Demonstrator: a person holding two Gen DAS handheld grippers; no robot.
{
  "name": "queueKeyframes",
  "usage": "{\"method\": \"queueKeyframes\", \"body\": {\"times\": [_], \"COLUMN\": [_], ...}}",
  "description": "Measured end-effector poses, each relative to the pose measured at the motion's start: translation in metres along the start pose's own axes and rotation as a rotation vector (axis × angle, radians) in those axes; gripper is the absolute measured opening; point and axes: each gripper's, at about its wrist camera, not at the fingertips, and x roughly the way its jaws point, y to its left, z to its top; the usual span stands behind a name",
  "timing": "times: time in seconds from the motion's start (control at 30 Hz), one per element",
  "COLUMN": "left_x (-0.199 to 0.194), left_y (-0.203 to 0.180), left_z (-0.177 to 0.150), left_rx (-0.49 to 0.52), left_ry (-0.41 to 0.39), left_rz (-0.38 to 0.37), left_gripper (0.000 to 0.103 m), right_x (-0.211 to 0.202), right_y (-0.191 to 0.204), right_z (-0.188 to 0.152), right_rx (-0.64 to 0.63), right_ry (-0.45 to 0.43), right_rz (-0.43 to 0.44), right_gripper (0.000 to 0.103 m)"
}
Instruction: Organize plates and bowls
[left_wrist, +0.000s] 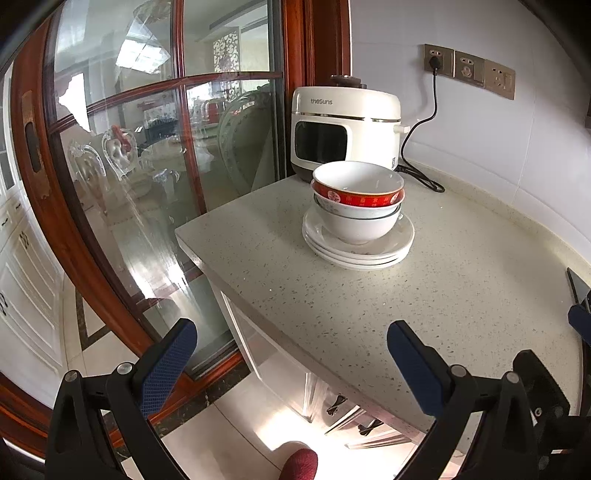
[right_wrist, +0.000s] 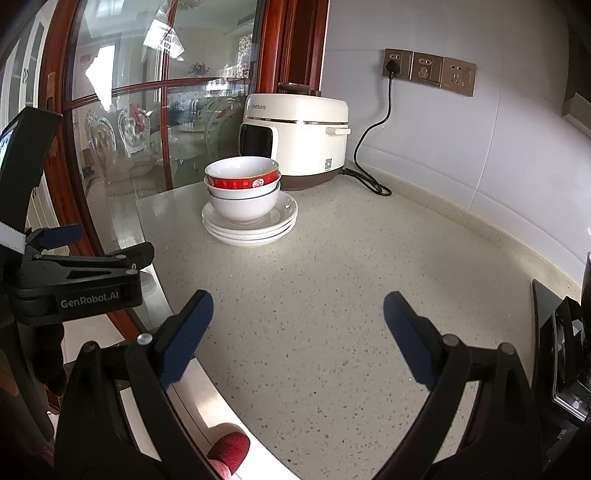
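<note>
- Bowls (right_wrist: 242, 186) nested atop stacked plates (right_wrist: 249, 226) on bench (right_wrist: 332, 314), near the cooker (right_wrist: 295, 138) — stacking looks done.
- Left claw (left_wrist: 291, 354) and right claw (right_wrist: 298, 325) spread, empty, well apart from stack — little left, by my judgement.

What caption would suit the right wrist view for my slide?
Open right tool above the speckled counter, facing nested bowls on stacked plates before a cooker.
</note>
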Motion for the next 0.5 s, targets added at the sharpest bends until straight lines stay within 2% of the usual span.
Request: {"method": "queueKeyframes", "body": {"times": [0.5], "left_x": [0.0100], "left_y": [0.0040], "left_z": [0.0049], "left_rx": [0.011], "left_ry": [0.012], "left_rz": [-0.012], "left_gripper": [0.103], "right_x": [0.0028], "right_y": [-0.0021], "right_z": [0.0015], "right_rx": [0.003], "right_ry": [0.005], "right_rz": [-0.001], "right_gripper": [0.095]}}
